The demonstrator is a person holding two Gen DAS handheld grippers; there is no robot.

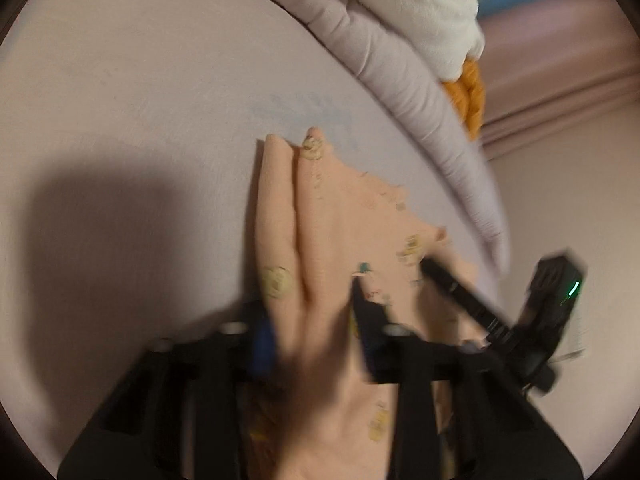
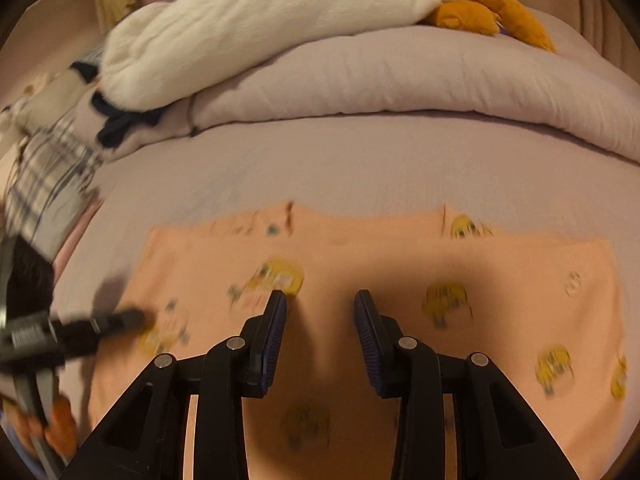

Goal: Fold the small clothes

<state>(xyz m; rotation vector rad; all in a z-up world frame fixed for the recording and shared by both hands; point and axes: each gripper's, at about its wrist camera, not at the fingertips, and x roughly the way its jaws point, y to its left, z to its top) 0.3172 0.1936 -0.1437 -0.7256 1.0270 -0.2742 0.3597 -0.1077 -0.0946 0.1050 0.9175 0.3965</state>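
On the bed (image 2: 360, 160), the peach garment (image 2: 360, 264) lies crosswise under parted right gripper (image 2: 320, 300).

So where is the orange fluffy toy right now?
In the right wrist view the orange plush sits at the top right, on the rolled lilac duvet, touching the white plush to its left.

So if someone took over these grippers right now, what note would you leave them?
Left gripper: seems pinched on a bunched ridge at the garment's left side; that view is blurred.
Right gripper: open, over the garment's middle, holding nothing.
Garment: peach, spread on the bed.
Done: laid out; one fold seemingly started.
Left: finish the folds.
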